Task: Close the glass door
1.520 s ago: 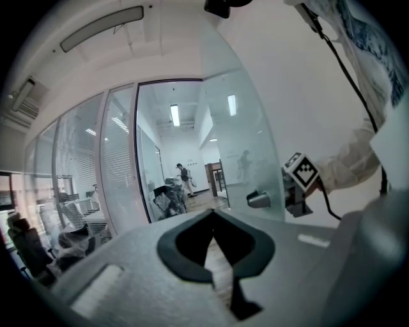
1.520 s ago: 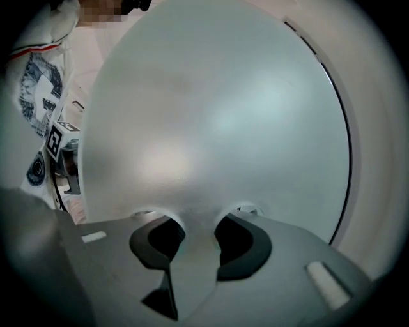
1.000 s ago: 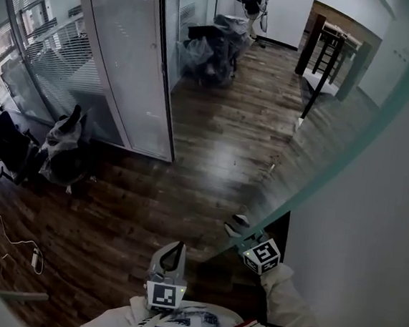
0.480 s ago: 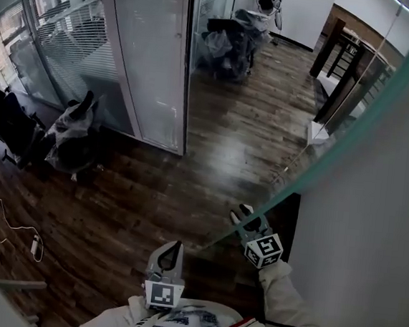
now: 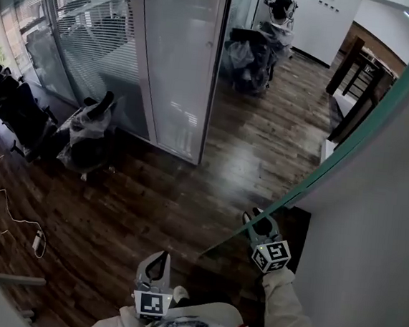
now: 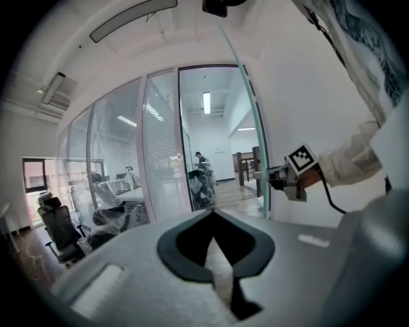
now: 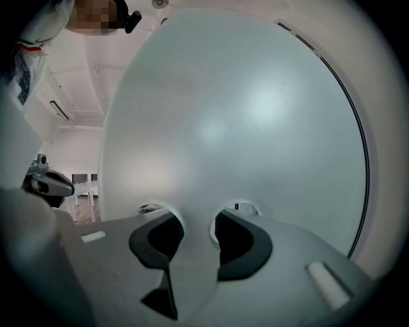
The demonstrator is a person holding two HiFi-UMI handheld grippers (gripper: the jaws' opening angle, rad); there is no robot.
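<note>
The glass door [image 5: 334, 161] is a frosted pane with a green edge that runs diagonally from the upper right down to the lower middle of the head view. My right gripper [image 5: 252, 218] is shut on that edge low down, one jaw on each face. In the right gripper view the pale pane [image 7: 243, 128] fills the picture and passes between the jaws of my right gripper [image 7: 197, 225]. My left gripper [image 5: 157, 262] hangs free to the left of the door, apart from it, tips together and holding nothing. In the left gripper view its jaws [image 6: 213, 214] meet, with the door edge [image 6: 253, 128] and right gripper [image 6: 273, 179] ahead.
A glass partition wall [image 5: 178, 63] stands across the dark wood floor [image 5: 187, 193]. Plastic-wrapped chairs [image 5: 88, 134] and black office chairs [image 5: 18, 116] sit at the left, with cables [image 5: 12, 216] on the floor. More wrapped chairs [image 5: 255, 52], a person [image 5: 281, 5] and a dark table [image 5: 361, 66] are farther off.
The door edge and my right gripper on it have shifted right in the head view, while the partition and chairs slid right and nearer. My left gripper has sunk lower in the picture.
</note>
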